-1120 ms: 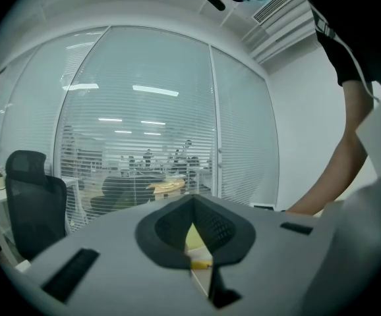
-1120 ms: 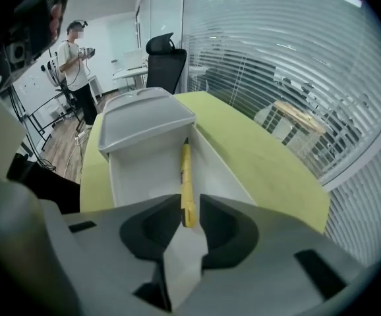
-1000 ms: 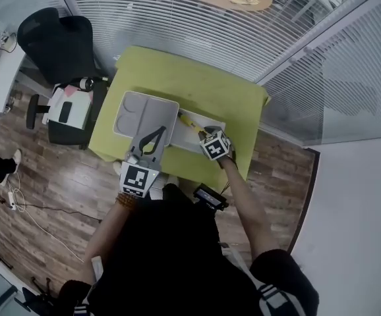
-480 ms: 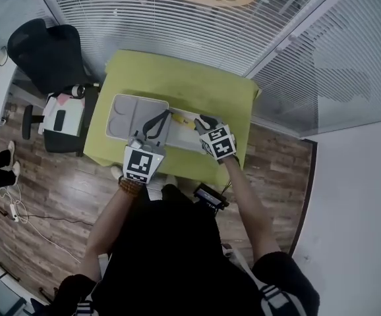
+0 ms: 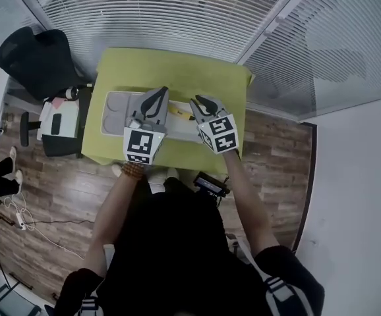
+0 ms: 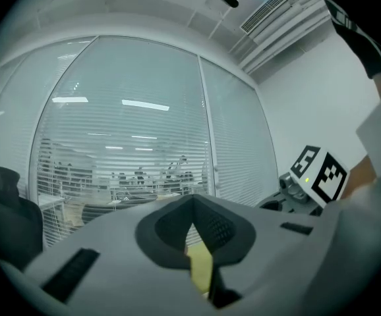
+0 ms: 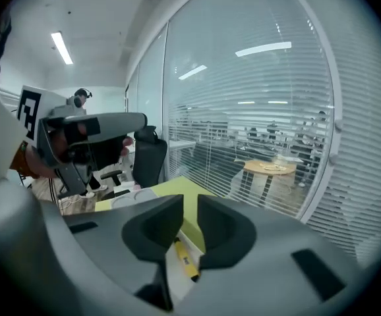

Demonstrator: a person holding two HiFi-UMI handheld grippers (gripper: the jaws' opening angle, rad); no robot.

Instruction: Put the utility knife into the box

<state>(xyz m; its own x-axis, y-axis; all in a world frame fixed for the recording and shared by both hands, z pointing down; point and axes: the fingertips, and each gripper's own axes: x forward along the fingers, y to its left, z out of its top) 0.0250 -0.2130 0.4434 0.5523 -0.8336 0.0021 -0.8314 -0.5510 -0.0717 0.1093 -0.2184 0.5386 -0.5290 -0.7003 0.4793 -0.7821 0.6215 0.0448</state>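
— What sits at the far left?
— A black office chair (image 5: 41, 58) stands on the wooden floor, just beside the yellow-green counter (image 5: 177, 71). On the counter's left part lies a grey moulded tray (image 5: 115, 109) with rounded compartments.

— And the left tool (image 6: 192, 206)?
— It hangs above the tray's right edge. Its dark pads meet at the tips and nothing is between them; only a sliver of the counter shows through lower down.

— Where is the knife?
— The yellow utility knife (image 7: 186, 261) lies flat on a white shallow box (image 5: 180, 129) just right of the grey tray, between the two tools as the head view shows them. Neither tool touches it. Whether it rests inside the box or on top of it cannot be told.

— The right tool (image 7: 184, 209)?
— It is raised over the box's right part, its jaws a narrow slot apart and empty. The knife shows through that slot, below the jaws.

— Beyond the counter?
— Glass walls with white slatted blinds.
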